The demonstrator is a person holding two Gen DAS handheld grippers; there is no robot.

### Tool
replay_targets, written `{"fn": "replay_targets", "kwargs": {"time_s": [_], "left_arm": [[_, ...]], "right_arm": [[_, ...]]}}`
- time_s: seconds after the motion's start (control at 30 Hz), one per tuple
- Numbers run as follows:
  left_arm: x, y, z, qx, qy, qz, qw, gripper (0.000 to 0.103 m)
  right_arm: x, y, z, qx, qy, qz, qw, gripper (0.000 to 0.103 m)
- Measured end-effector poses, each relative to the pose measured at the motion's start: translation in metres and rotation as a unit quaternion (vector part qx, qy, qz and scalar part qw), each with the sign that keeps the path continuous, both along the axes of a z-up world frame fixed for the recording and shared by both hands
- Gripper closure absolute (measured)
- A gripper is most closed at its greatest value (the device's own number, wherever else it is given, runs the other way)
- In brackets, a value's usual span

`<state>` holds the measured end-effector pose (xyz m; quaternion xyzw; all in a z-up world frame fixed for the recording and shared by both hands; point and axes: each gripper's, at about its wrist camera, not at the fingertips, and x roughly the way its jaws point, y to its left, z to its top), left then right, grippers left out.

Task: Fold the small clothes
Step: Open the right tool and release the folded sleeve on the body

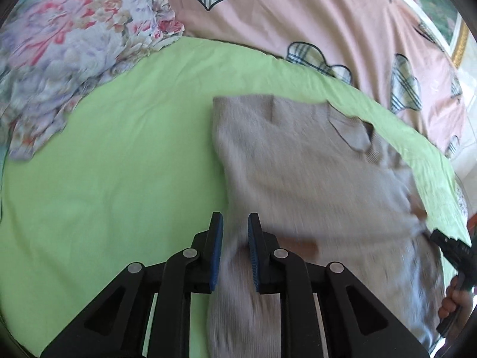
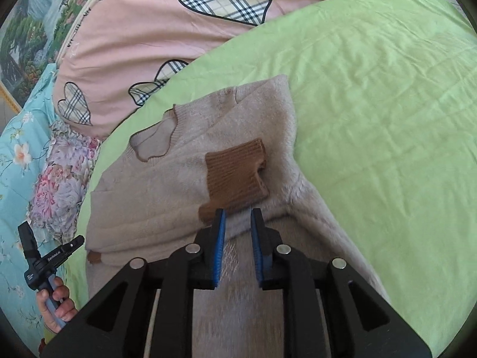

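A beige knit sweater [image 1: 298,164] lies flat on the green sheet [image 1: 119,164], its collar at the far end. In the right wrist view the sweater [image 2: 167,197] has one sleeve folded across its body, and the brown ribbed cuff [image 2: 235,176] rests there. My left gripper [image 1: 235,223] is at the near left edge of the sweater, its jaws narrow with beige knit filling the gap. My right gripper [image 2: 238,217] sits just below the brown cuff, its jaws also narrow and shut on the knit. Another brown cuff [image 1: 304,246] shows blurred beside the left gripper.
A pink quilt with plaid hearts [image 1: 298,15] is bunched behind the sheet. A crumpled floral cloth [image 1: 59,59] lies at the far left, and blue floral bedding [image 2: 18,161] beside it. A person's hand [image 2: 56,301] holds the other tool's handle. A framed picture [image 2: 26,44] stands behind.
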<state>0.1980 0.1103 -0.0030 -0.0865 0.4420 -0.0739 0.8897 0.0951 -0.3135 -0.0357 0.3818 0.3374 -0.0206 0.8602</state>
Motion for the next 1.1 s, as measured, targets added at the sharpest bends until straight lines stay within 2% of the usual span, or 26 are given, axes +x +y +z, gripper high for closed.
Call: {"fn": "replay_targets", "kwargs": {"time_s": [0.07, 0.17, 0.33, 0.43, 0.63, 0.7, 0.77, 0.93, 1.1], "left_arm": [[-0.024, -0.001, -0.002, -0.004, 0.007, -0.007, 0.9999, 0.084], [-0.056, -0.003, -0.006, -0.008, 0.014, -0.016, 0.9997, 0.082], [-0.104, -0.01, -0.012, 0.0, 0.018, -0.043, 0.9989, 0.08], [-0.13, -0.011, -0.013, -0.011, 0.022, -0.059, 0.9979, 0.079], [-0.177, -0.003, -0.021, -0.029, 0.04, -0.062, 0.9968, 0.079], [-0.194, 0.001, -0.025, -0.03, 0.048, -0.061, 0.9965, 0.076], [-0.207, 0.004, -0.029, -0.029, 0.052, -0.057, 0.9966, 0.07], [-0.226, 0.01, -0.04, -0.04, 0.067, -0.059, 0.9952, 0.066], [-0.233, 0.004, -0.043, -0.076, 0.072, -0.078, 0.9914, 0.07]], "right_arm": [[-0.01, 0.007, 0.005, -0.001, -0.002, 0.005, 1.0, 0.082], [-0.032, 0.016, 0.01, -0.001, -0.009, 0.012, 1.0, 0.061], [-0.062, 0.029, 0.013, -0.005, -0.015, 0.028, 0.999, 0.06], [-0.079, 0.034, 0.016, -0.012, -0.021, 0.036, 0.999, 0.06], [-0.112, 0.042, 0.017, -0.018, -0.031, 0.048, 0.998, 0.059], [-0.12, 0.043, 0.016, -0.02, -0.031, 0.053, 0.998, 0.059], [-0.13, 0.044, 0.015, -0.023, -0.03, 0.059, 0.998, 0.059], [-0.156, 0.04, 0.013, -0.018, -0.032, 0.057, 0.998, 0.054], [-0.182, 0.033, 0.008, -0.014, -0.03, 0.053, 0.998, 0.053]]}}
